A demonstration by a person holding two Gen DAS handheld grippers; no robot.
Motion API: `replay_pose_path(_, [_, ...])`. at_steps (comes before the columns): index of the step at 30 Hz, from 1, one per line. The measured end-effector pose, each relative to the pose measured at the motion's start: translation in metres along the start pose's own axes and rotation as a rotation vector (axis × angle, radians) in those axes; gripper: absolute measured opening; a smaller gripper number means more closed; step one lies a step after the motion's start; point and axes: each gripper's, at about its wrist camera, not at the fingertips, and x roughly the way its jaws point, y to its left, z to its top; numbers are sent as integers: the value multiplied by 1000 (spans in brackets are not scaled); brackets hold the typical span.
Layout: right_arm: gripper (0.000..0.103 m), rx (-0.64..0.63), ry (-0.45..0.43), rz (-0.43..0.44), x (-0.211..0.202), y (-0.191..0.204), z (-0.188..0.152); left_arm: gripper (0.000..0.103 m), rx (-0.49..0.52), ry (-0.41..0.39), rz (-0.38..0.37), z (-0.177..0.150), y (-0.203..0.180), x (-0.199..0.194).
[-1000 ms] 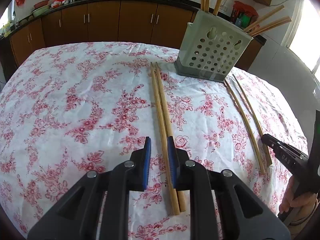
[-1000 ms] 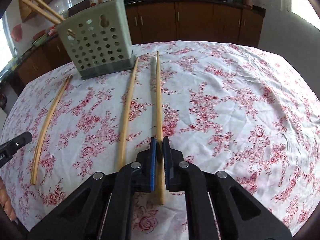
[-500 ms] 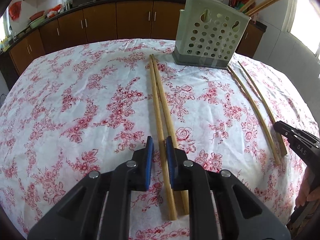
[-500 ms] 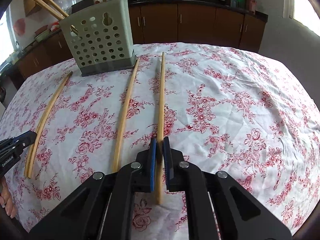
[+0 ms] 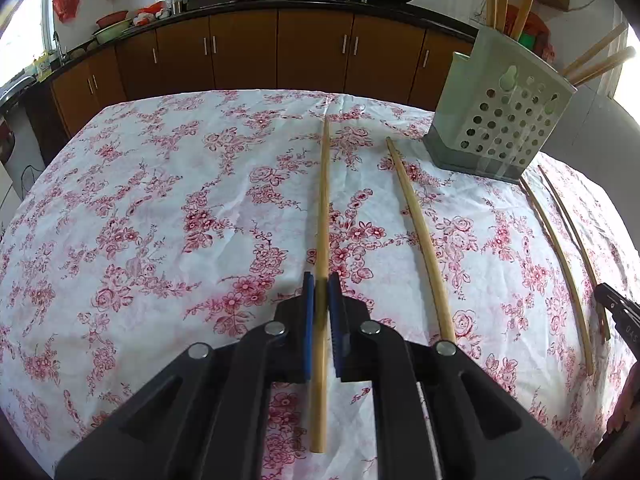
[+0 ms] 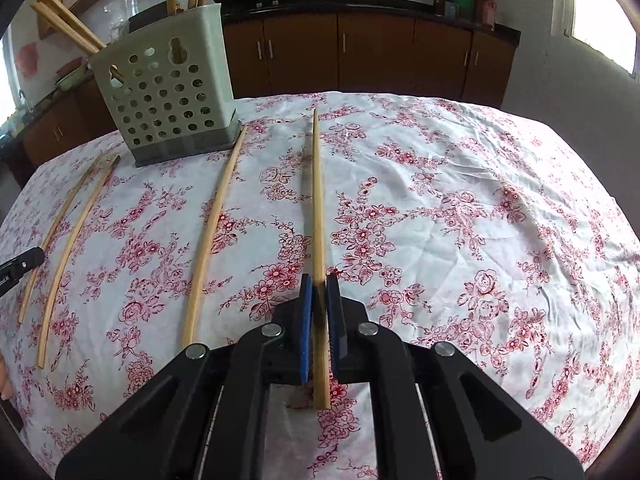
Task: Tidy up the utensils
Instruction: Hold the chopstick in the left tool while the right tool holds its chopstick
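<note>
My left gripper point(image 5: 321, 288) is shut on a long bamboo chopstick point(image 5: 322, 208) and holds it pointing away over the floral tablecloth. Its former pair mate point(image 5: 420, 236) lies on the cloth to the right. My right gripper point(image 6: 319, 286) is shut on another chopstick point(image 6: 317, 200); a second one point(image 6: 212, 232) lies left of it. The pale green perforated utensil holder point(image 5: 504, 120) stands at the far right in the left view and at the far left in the right wrist view point(image 6: 168, 92), with several chopsticks standing in it.
The round table has a white cloth with red flowers point(image 5: 160, 220). Brown kitchen cabinets point(image 5: 280, 52) run behind it. The right gripper's tip shows at the left view's right edge point(image 5: 616, 312); the left gripper's tip shows at the right view's left edge point(image 6: 20, 268).
My left gripper closed on one chopstick of the pair and drew it away from the other. My right gripper stayed shut on its chopstick and rose a little.
</note>
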Motion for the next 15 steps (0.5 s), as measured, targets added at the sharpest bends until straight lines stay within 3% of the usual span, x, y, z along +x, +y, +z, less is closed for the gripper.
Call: replay_pose_path(15, [8, 4, 1, 8, 1, 2, 0, 11, -21, -2, -22, -2, 1, 1])
